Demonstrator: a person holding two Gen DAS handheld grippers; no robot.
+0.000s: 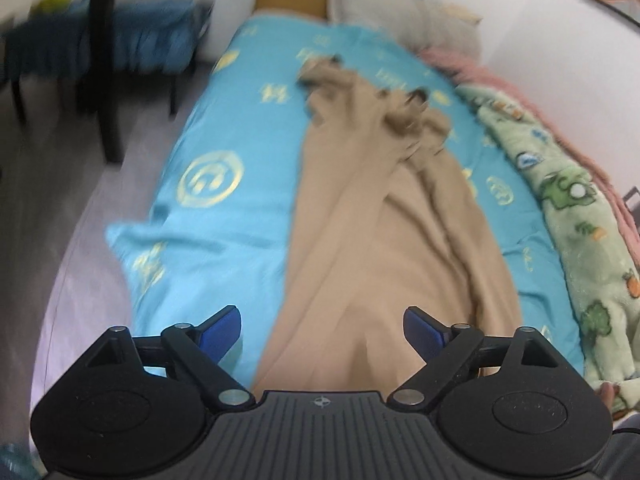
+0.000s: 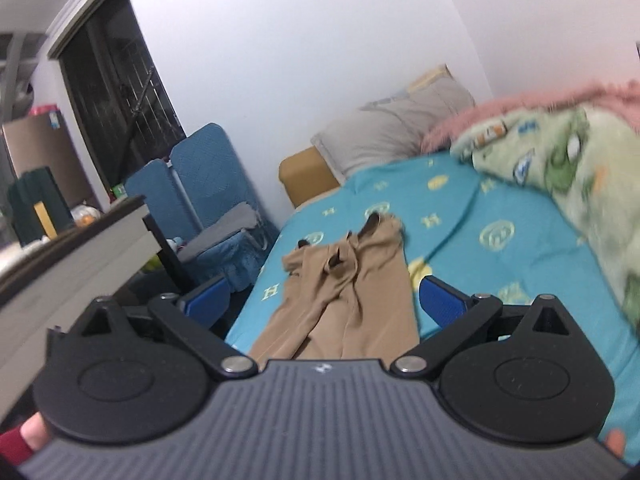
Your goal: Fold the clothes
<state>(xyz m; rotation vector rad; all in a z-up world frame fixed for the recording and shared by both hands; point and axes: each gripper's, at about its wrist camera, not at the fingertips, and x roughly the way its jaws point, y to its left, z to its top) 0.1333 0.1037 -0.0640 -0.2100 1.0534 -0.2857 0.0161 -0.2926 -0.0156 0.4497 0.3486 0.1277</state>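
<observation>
Both tools are spread wide and hold nothing. The left tool [image 1: 322,330] hangs over the near end of the tan garment [image 1: 372,240], its blue pads straddling the cloth without touching it. The right tool [image 2: 324,300] sits lower, at the same near end, also clear of the fabric.

The garment — tights or leggings by the look of it — lies lengthwise on the bed [image 1: 224,240], legs roughly side by side, rumpled at the far end where dark trim shows. No clean fold is visible yet, so I judge the task barely begun: the cloth wants smoothing, then folding end to end.

Under the garment is a turquoise sheet with gold emblems. Just right of the garment a green cartoon blanket [image 1: 560,208] is bunched along the wall, a pink one [image 2: 560,100] behind it. Beyond the garment's far end lie a grey pillow [image 2: 400,124] and a tan headboard. Left of the garment, off the bed, stands a blue chair [image 2: 208,184] — nearer, a desk [image 2: 72,256] edge — and farther back a dark window.
</observation>
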